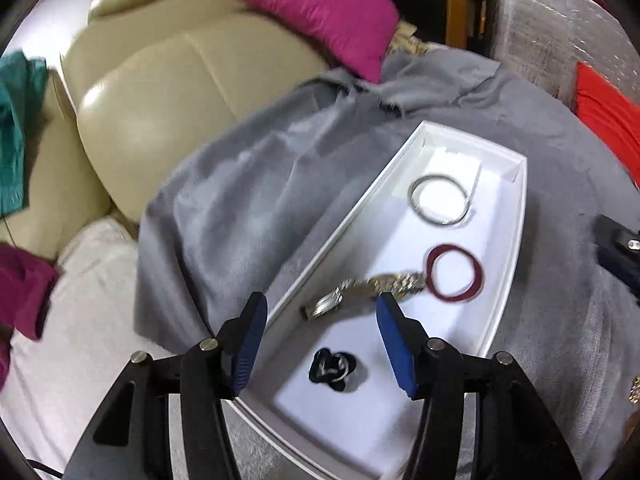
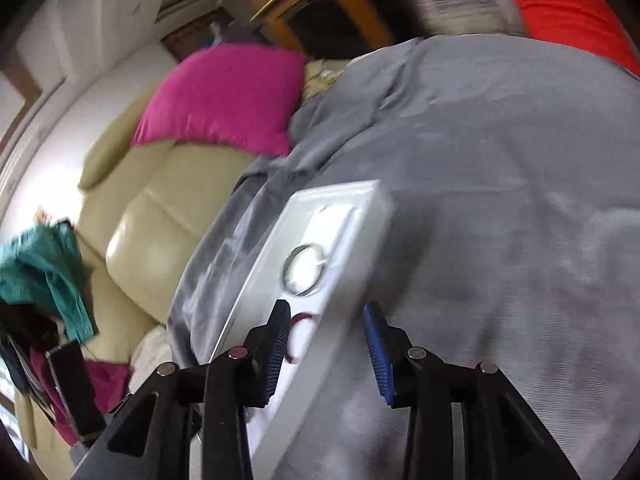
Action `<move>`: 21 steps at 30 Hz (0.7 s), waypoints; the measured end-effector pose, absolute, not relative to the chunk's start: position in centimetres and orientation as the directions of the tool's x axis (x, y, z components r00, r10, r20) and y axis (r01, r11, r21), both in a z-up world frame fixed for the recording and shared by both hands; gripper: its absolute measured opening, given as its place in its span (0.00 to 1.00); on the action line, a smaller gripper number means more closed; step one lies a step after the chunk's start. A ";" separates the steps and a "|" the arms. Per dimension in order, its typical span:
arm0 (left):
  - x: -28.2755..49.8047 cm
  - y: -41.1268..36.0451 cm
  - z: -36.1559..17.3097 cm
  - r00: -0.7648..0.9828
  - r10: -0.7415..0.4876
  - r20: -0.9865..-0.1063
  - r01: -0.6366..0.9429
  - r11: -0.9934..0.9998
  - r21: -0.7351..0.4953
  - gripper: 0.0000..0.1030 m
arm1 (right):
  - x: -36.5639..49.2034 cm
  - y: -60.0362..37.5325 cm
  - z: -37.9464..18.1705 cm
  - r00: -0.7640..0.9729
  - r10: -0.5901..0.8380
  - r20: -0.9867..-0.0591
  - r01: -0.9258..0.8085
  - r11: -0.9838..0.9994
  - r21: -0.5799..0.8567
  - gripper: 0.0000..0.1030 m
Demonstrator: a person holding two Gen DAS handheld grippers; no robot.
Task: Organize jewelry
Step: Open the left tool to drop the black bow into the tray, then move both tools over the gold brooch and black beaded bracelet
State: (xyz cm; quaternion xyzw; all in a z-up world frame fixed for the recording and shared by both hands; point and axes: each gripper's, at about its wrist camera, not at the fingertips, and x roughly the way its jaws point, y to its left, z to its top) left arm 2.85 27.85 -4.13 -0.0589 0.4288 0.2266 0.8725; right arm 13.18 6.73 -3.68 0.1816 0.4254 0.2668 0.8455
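Observation:
A white open box (image 1: 508, 280) lies on a grey cloth (image 1: 248, 200). Inside it are a silver bangle (image 1: 439, 199), a dark red bangle (image 1: 455, 273), a metal watch band (image 1: 360, 290) and a black flower-shaped piece (image 1: 333, 369). My left gripper (image 1: 320, 312) is open and empty, hovering over the box's near end above the watch band. My right gripper (image 2: 326, 320) is open and empty, straddling the box's right wall (image 2: 352, 280). The silver bangle (image 2: 306, 270) and part of the red bangle (image 2: 298, 322) show in the right wrist view.
A beige leather sofa (image 1: 160, 92) stands to the left with a magenta cushion (image 1: 312, 8), teal cloth (image 1: 16, 120) and white cloth (image 1: 80, 320). A red cushion (image 1: 608, 120) lies at the right. A wooden frame (image 2: 320, 12) stands behind.

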 end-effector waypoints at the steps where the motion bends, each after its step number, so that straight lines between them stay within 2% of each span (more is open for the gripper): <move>1: 2.9 27.2 -3.7 0.547 0.358 -0.757 -0.434 0.894 0.109 0.56 | 13.0 4.9 -3.4 0.512 0.596 -0.618 -0.274 0.796 0.540 0.40; 5: 3.0 24.4 -2.6 0.616 0.372 -0.695 -0.372 0.914 0.160 0.66 | 12.3 -2.2 -2.4 0.571 0.551 -0.609 -0.186 0.809 0.557 0.40; 9: 3.6 20.7 -2.2 0.667 0.335 -0.666 -0.279 0.941 0.193 0.66 | 11.2 -10.8 -1.8 0.633 0.478 -0.610 -0.085 0.825 0.558 0.40; 14: 4.5 15.2 -2.3 0.690 0.211 -0.692 -0.147 0.978 0.152 0.66 | 10.0 -19.6 -2.4 0.667 0.402 -0.628 0.039 0.822 0.568 0.40; 21: 5.8 5.8 -3.6 0.676 0.016 -0.736 0.077 0.993 0.092 0.66 | 9.7 -26.3 -5.1 0.642 0.346 -0.684 0.168 0.807 0.566 0.40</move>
